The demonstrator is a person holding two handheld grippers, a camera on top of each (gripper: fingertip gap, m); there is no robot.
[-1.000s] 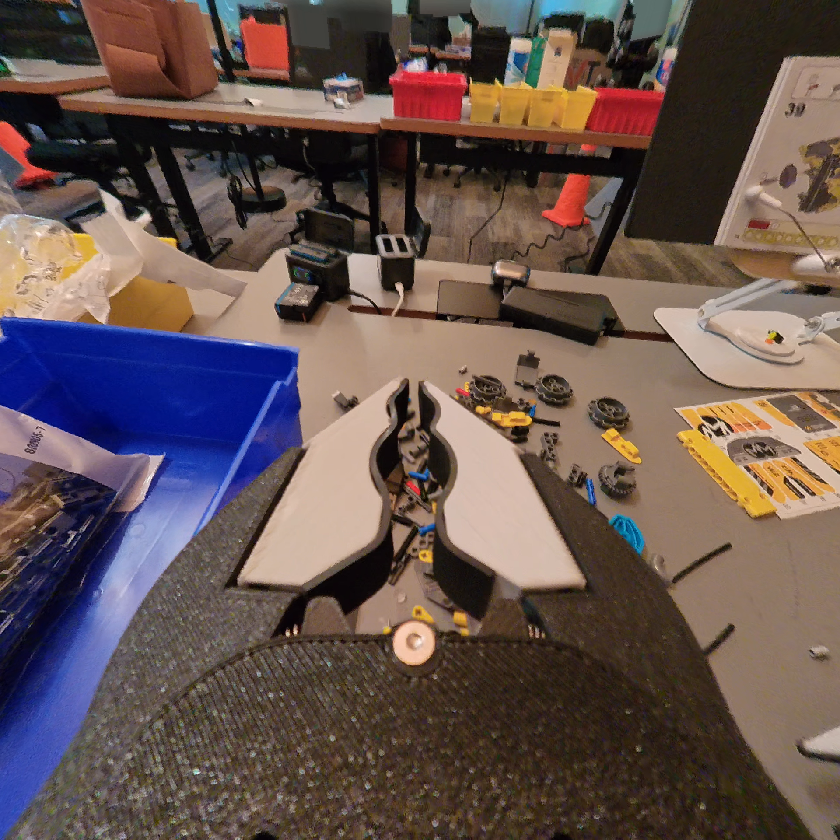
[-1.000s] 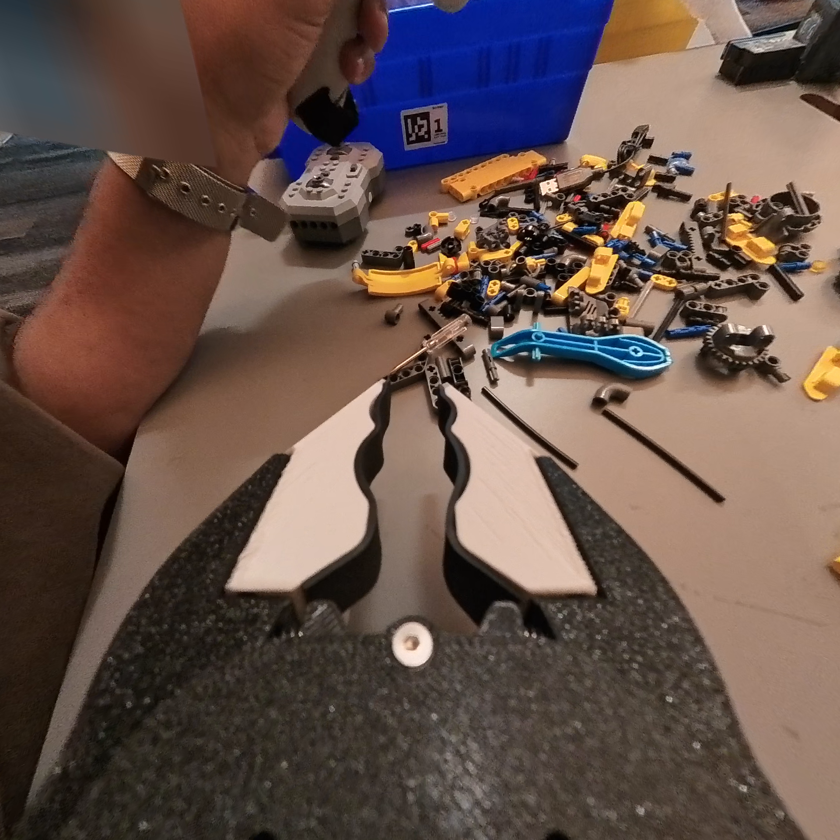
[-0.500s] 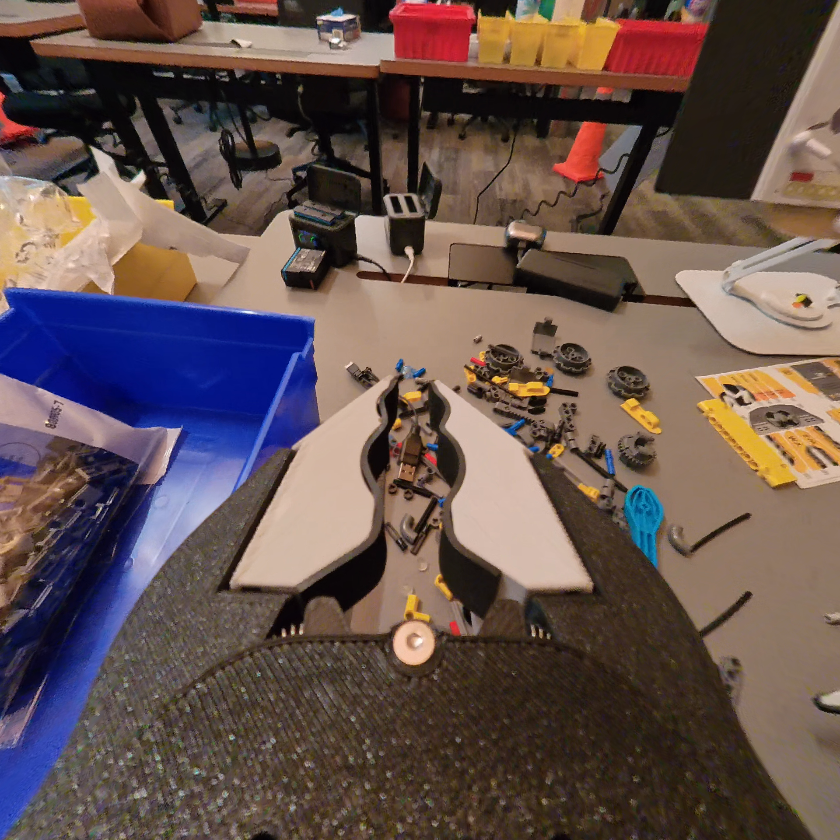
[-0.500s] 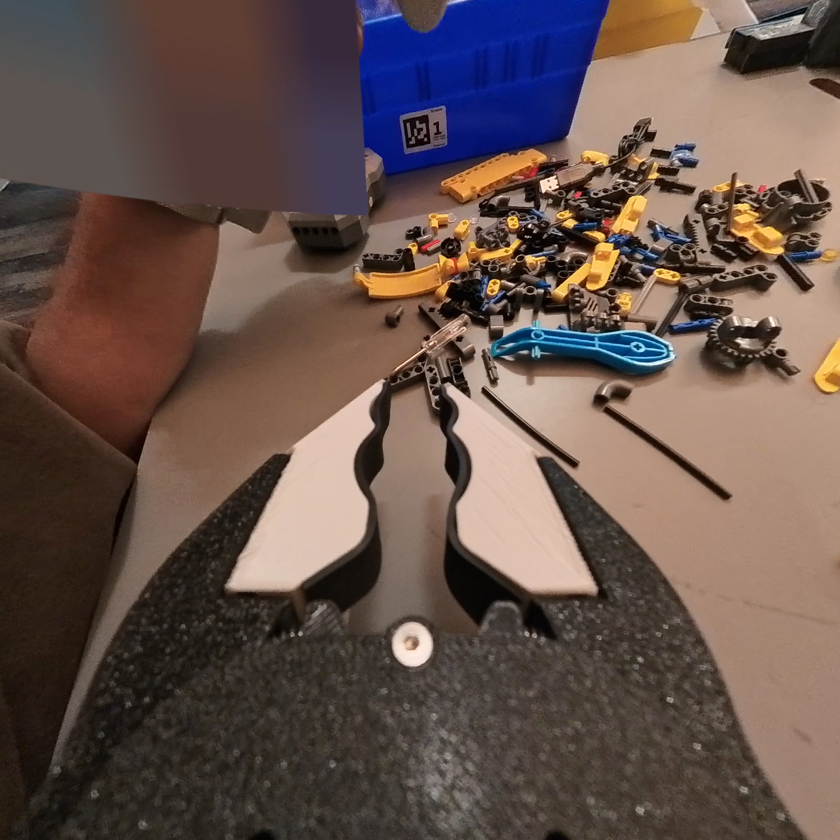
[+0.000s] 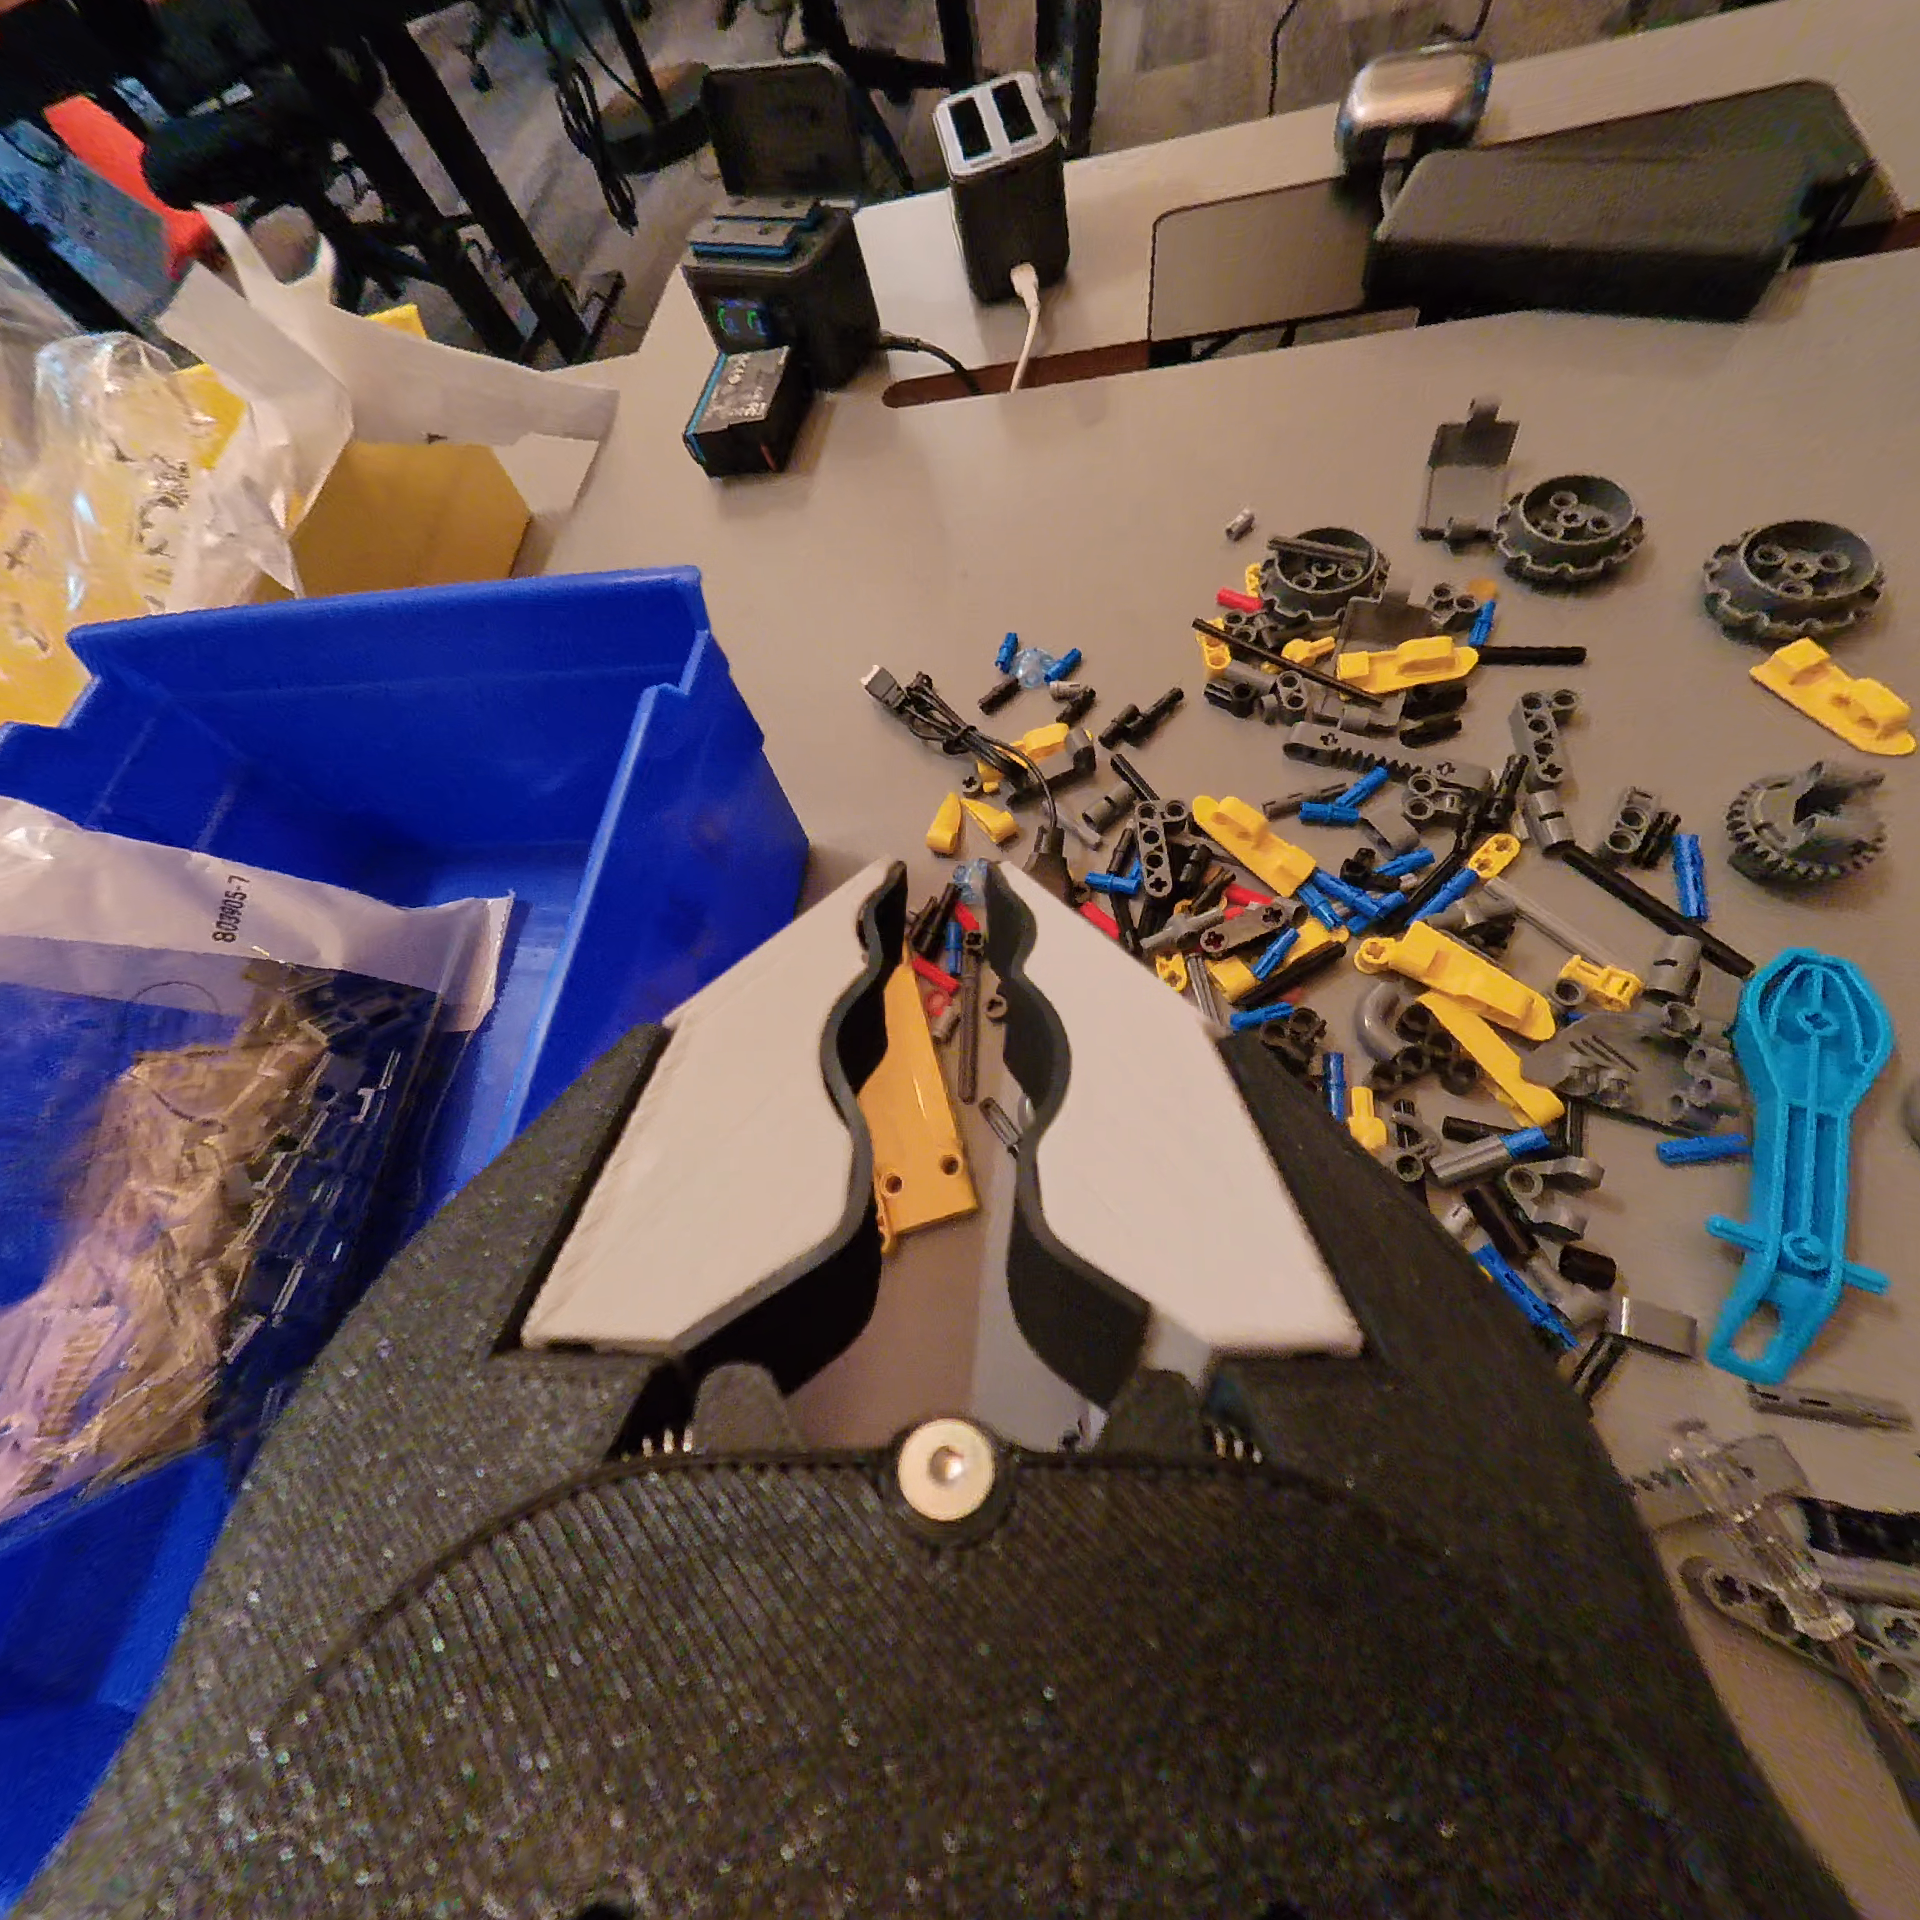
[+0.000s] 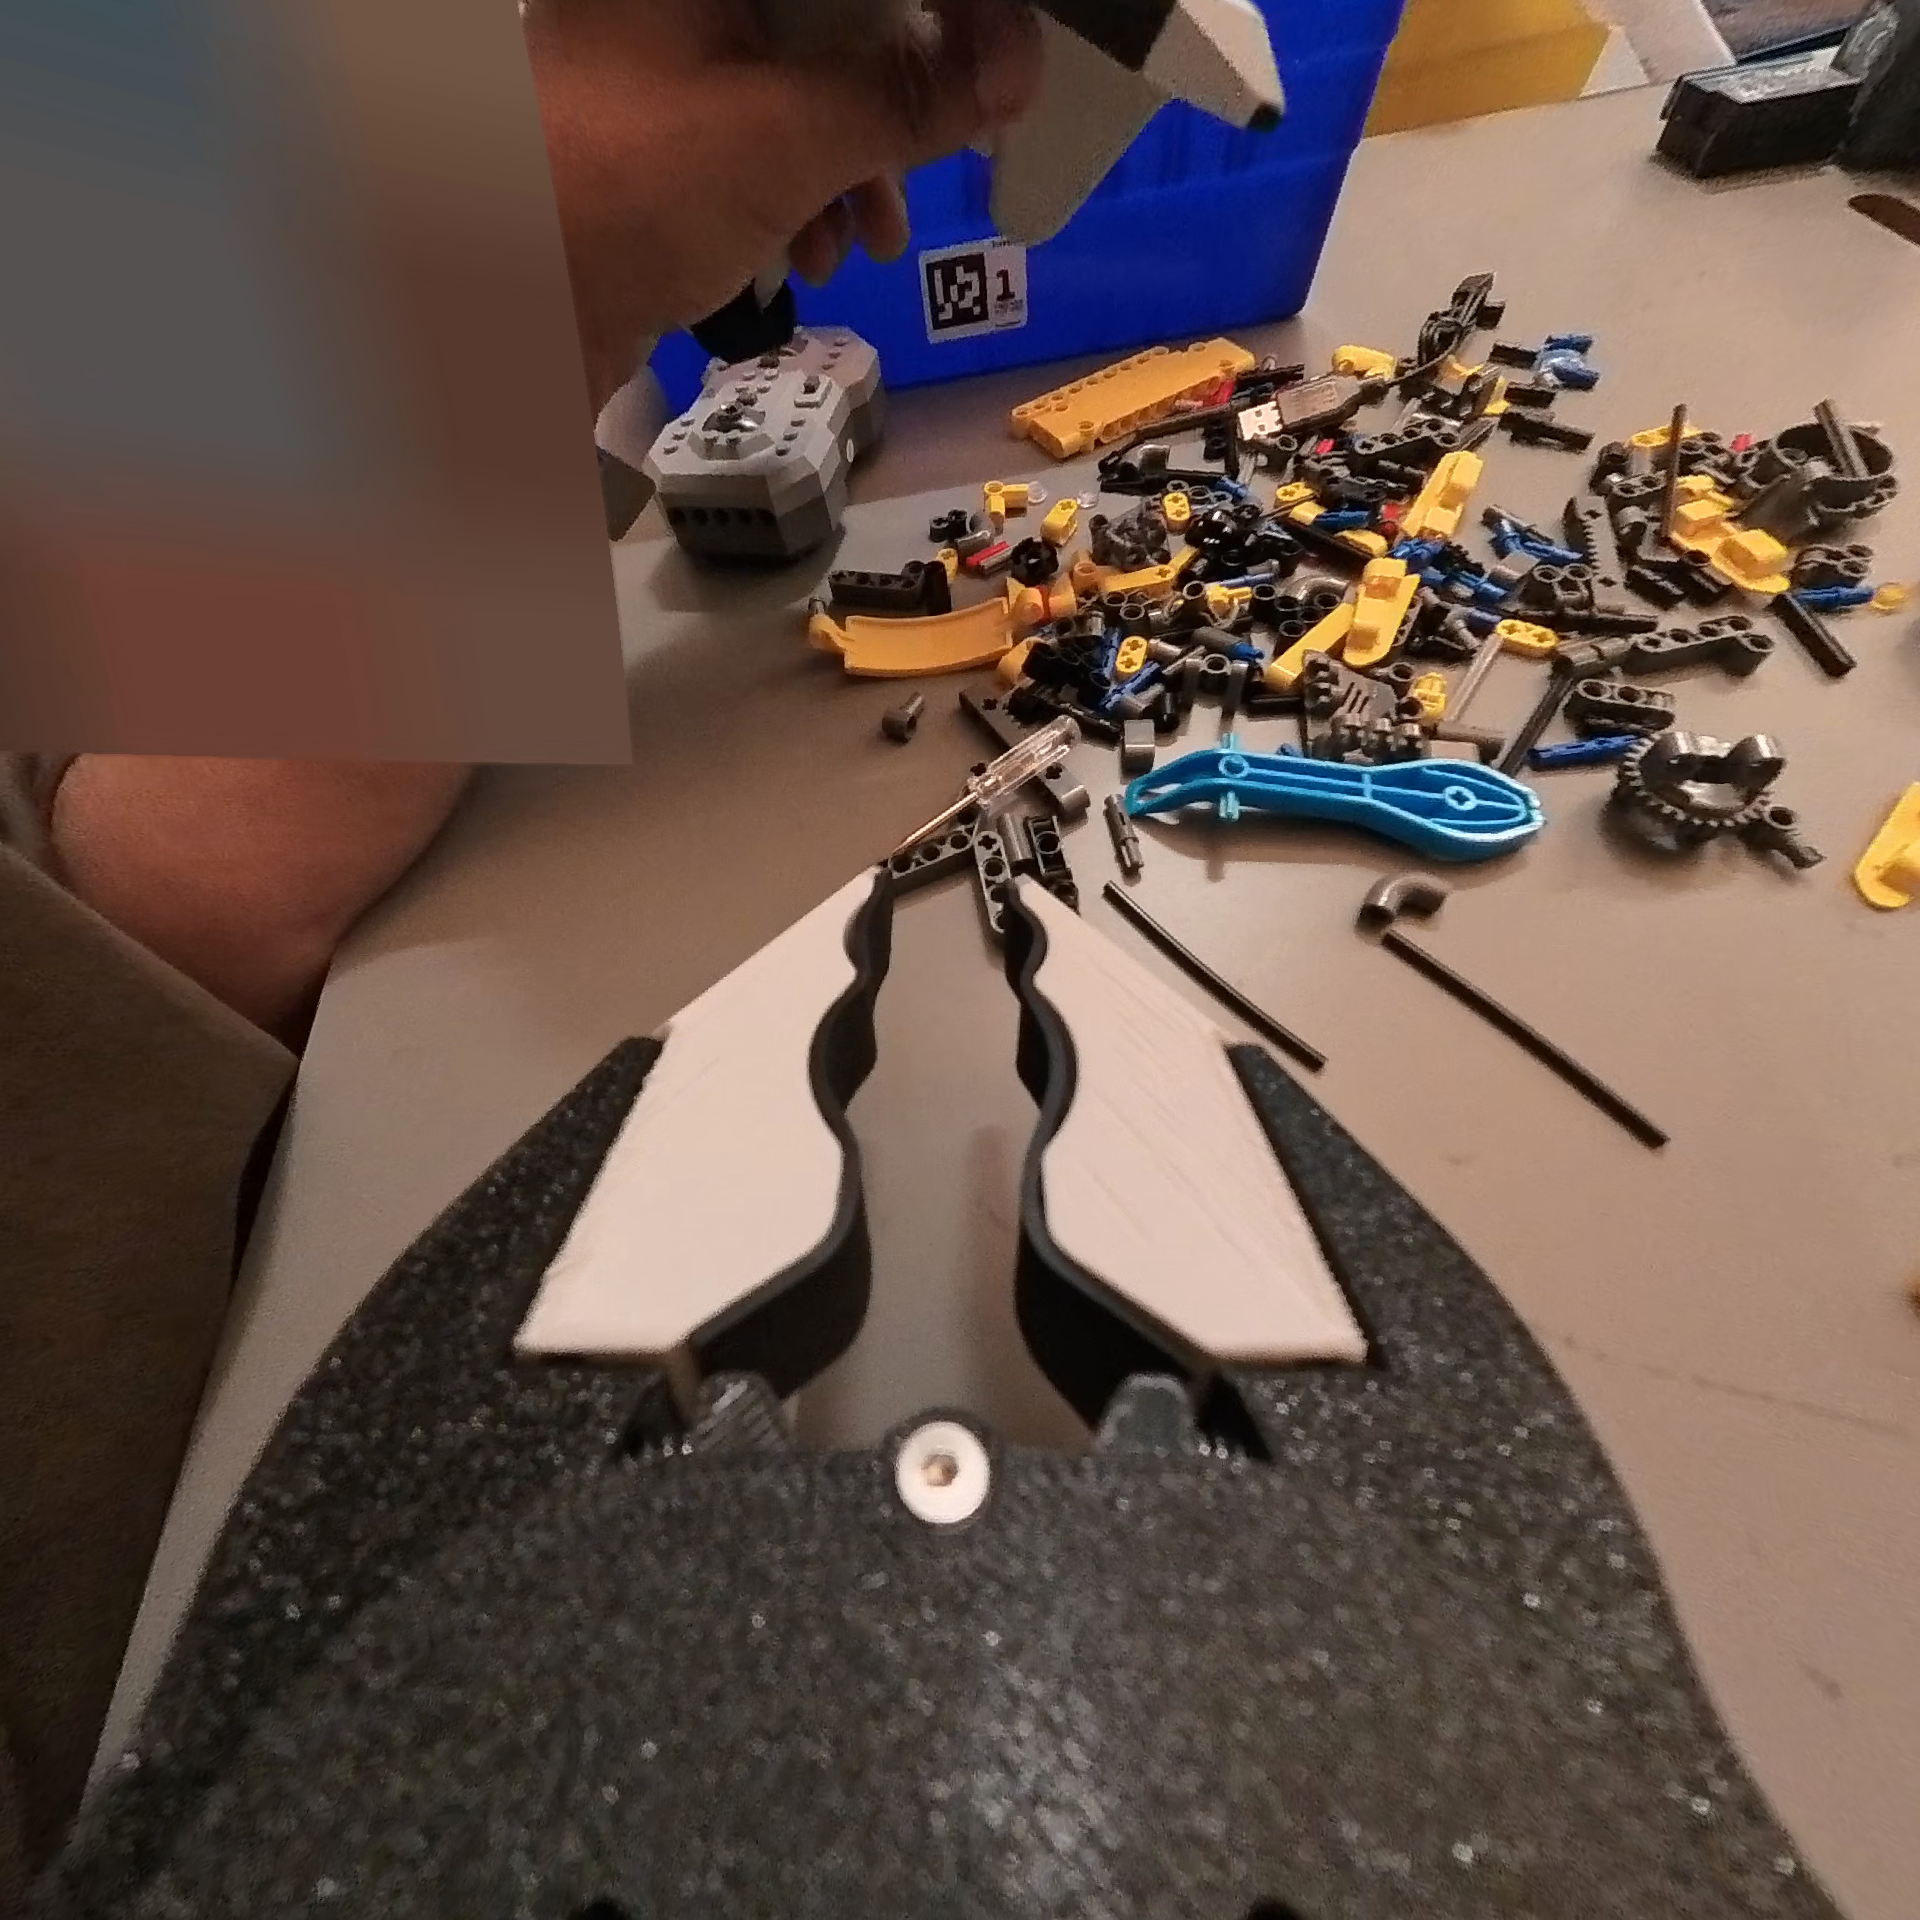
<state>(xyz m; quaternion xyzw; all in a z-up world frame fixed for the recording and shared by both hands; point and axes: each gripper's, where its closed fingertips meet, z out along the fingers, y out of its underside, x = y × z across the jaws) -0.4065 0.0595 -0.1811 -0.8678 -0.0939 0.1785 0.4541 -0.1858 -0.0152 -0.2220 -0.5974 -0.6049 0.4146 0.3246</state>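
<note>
My left gripper (image 5: pixel 945 883) is slightly open and empty. It hovers low over the left edge of a pile of small yellow, black and blue building pieces (image 5: pixel 1351 914). A long yellow beam (image 5: pixel 914 1101) and a black axle (image 5: pixel 971 997) show between its fingers. My right gripper (image 6: pixel 951 894) is slightly open and empty. Its tips are at some small dark grey beams (image 6: pixel 1013 852), beside a clear-handled screwdriver (image 6: pixel 997 774). In the right wrist view, a hand holds the left gripper (image 6: pixel 1122 94) above a grey block with holes (image 6: pixel 769 457).
A blue bin (image 5: pixel 416 727) holding a bag of parts (image 5: pixel 208 1091) stands left of the pile on the grey table (image 5: pixel 935 540). A light blue tool (image 5: pixel 1797 1143) lies at the right. Chargers (image 5: pixel 779 301) stand at the back. Two thin black rods (image 6: pixel 1205 977) lie near the right gripper. Tip to tip, the grippers are about 25 cm apart. The clear-handled screwdriver (image 6: pixel 997 774) is closer to my right gripper, around 6 cm from its tips; the left tips are 20 cm off. My left wrist view (image 5: pixel 1805 1594) looks at it from another angle.
My left gripper has dropped and tilted down towards the pile beside the blue bin, and its fingers have parted a little. My right gripper has hardly moved.
</note>
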